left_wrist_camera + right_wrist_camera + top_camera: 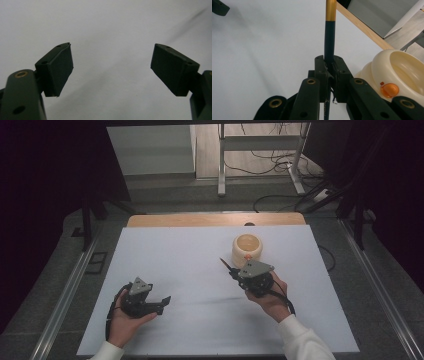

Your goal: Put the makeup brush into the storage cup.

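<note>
A thin dark pencil (329, 37) with a gold band near its far end stands clamped between the two jaws of the right tool (329, 72), which are closed tight against its shaft. In the right gripper view the pencil runs straight up from the jaws, and its lower part passes down between them. From the high view the right tool (234, 272) hangs over the middle of the worktop (190, 265), held in the person's right hand (270, 297), and the pencil (224, 265) juts out from it towards the far left (its tip is too small to make out there).

Just beyond the tool, to its right, sits a cream-coloured round bowl (247, 247) with a thick rim; the right gripper view shows an orange button on the side of the bowl (397, 72). The bowl stands near the tool, but whether they touch is not clear.

The left tool (162, 302) rests low at the near left of the worktop, well apart from the pencil, in the person's left hand (125, 322). In the left gripper view the left tool's (111, 67) jaws stand wide apart with nothing between them, over the bare white sheet (110, 30) that covers the worktop.

A strip of wood (215, 219) shows along the worktop's far edge, and cables (280, 162) lie on the floor beyond it.
</note>
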A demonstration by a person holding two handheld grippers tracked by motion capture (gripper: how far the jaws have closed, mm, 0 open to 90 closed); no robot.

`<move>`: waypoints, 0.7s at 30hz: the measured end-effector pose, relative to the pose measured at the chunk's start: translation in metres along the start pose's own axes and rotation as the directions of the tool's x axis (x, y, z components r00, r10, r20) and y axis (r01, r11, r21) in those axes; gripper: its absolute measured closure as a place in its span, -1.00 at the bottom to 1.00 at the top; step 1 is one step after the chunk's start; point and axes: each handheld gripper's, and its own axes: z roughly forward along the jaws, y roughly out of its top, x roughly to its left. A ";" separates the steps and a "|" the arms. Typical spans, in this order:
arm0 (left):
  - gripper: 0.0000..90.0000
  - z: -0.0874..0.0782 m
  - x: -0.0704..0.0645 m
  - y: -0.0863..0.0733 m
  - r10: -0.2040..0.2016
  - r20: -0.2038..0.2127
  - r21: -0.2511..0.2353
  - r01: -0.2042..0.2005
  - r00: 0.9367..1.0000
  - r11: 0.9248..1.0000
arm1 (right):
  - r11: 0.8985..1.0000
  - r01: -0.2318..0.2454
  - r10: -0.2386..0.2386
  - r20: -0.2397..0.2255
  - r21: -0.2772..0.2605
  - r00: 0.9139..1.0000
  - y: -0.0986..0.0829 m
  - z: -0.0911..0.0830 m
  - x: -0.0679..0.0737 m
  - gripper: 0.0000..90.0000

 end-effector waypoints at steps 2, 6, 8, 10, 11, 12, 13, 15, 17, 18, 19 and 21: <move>-0.59 0.000 0.000 0.000 0.001 0.002 -0.001 -0.001 1.000 1.000 | 1.000 -0.005 0.005 0.004 -0.004 1.000 0.001 0.000 -0.002 0.88; -0.59 0.000 0.000 0.000 -0.001 0.001 0.000 0.001 1.000 1.000 | 1.000 -0.015 0.015 0.014 -0.010 1.000 0.002 -0.001 -0.006 0.88; -0.59 0.000 0.000 0.000 -0.001 0.003 0.000 0.001 1.000 1.000 | 1.000 -0.019 0.019 0.020 -0.016 1.000 0.003 -0.002 -0.008 0.88; -0.59 0.000 0.000 0.000 -0.001 0.003 0.000 0.001 1.000 1.000 | 0.999 -0.026 0.027 0.026 -0.021 0.999 0.003 -0.003 -0.010 0.88; -0.59 0.000 0.000 0.000 0.000 0.003 -0.001 0.000 1.000 1.000 | 0.999 -0.031 0.031 0.028 -0.025 0.999 0.004 -0.003 -0.011 0.88; -0.59 0.000 0.000 0.000 0.000 0.004 -0.002 0.000 1.000 1.000 | 0.999 -0.032 0.033 0.030 -0.028 0.999 0.004 -0.003 -0.012 0.88; -0.59 0.000 0.000 0.000 0.001 0.004 -0.002 -0.001 1.000 1.000 | 0.999 -0.038 0.039 0.035 -0.030 0.999 0.004 -0.004 -0.013 0.88; -0.59 0.000 0.000 0.000 0.001 0.005 -0.002 -0.001 1.000 1.000 | 0.999 -0.042 0.043 0.044 -0.033 0.998 0.005 -0.004 -0.016 0.88; -0.59 0.000 0.000 0.000 0.000 0.004 -0.001 0.000 1.000 1.000 | 0.998 -0.047 0.049 0.048 -0.040 0.998 0.005 -0.005 -0.018 0.88; -0.59 0.000 0.000 0.000 0.001 0.003 0.000 -0.001 1.000 1.000 | 0.998 -0.048 0.050 0.049 -0.041 0.998 0.006 -0.005 -0.019 0.88; -0.59 0.000 0.000 0.000 0.003 0.003 -0.001 -0.003 1.000 1.000 | 0.998 -0.052 0.055 0.052 -0.046 0.997 0.006 -0.005 -0.020 0.88; -0.59 0.000 0.000 0.000 0.007 0.004 0.002 -0.007 1.000 1.000 | 0.997 -0.054 0.057 0.055 -0.052 0.997 0.007 -0.006 -0.022 0.88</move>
